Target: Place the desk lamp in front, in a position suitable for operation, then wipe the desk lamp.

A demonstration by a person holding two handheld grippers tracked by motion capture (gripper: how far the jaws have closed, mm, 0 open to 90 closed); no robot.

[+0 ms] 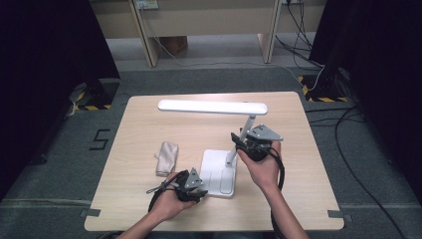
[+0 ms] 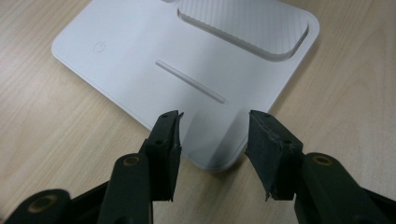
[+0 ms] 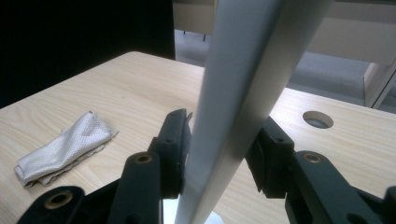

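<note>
White desk lamp (image 1: 219, 149) stands near the middle of the table (image 1: 149, 209), base (image 2: 187, 60) flat on the wood, stem (image 3: 243, 93) leaning up and back to a long bar head (image 1: 213, 106). Right gripper (image 1: 247, 142) is clamped on the stem partway up, a jaw pressed to each side of it in the right gripper view. Left gripper (image 2: 212, 149) sits low at the base's near corner, jaws apart, straddling that corner, pads not pressing on it. Folded grey cloth (image 1: 166, 158) lies on the table left of the base, apart from it. Round hole (image 3: 317, 119) in the tabletop beyond the stem.
</note>
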